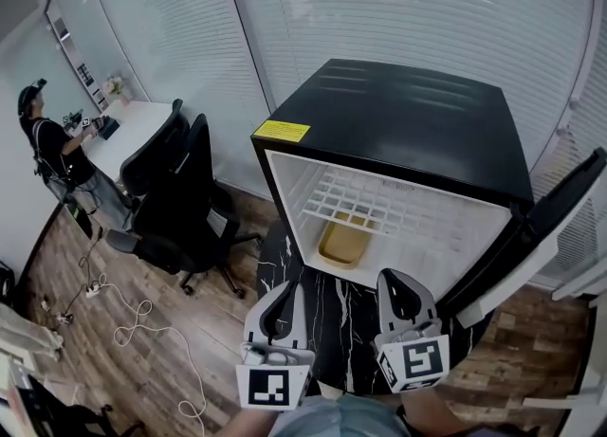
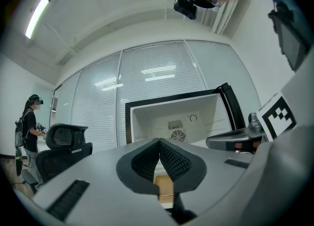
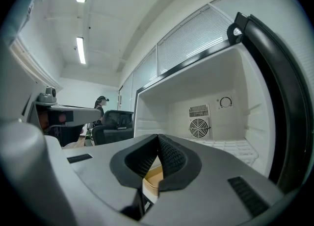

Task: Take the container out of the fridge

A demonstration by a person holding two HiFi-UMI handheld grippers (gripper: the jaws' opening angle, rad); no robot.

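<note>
A small black fridge point(image 1: 398, 113) stands open, its door point(image 1: 531, 236) swung out to the right. Inside is a white wire shelf point(image 1: 379, 203), and below it a tan container point(image 1: 343, 241) sits on the fridge floor toward the left. My left gripper point(image 1: 282, 298) and right gripper point(image 1: 403, 288) hover side by side in front of the opening, short of the container. Both are shut with nothing held. In the left gripper view the jaws point(image 2: 159, 142) meet, and the container point(image 2: 164, 186) shows below them. The right gripper point(image 3: 158, 138) likewise points at the container point(image 3: 153, 176).
A black marbled surface point(image 1: 332, 317) lies in front of the fridge under the grippers. Two black office chairs point(image 1: 175, 189) stand to the left. A person point(image 1: 47, 141) stands at a far desk. Cables point(image 1: 142, 321) trail over the wooden floor. Window blinds run behind the fridge.
</note>
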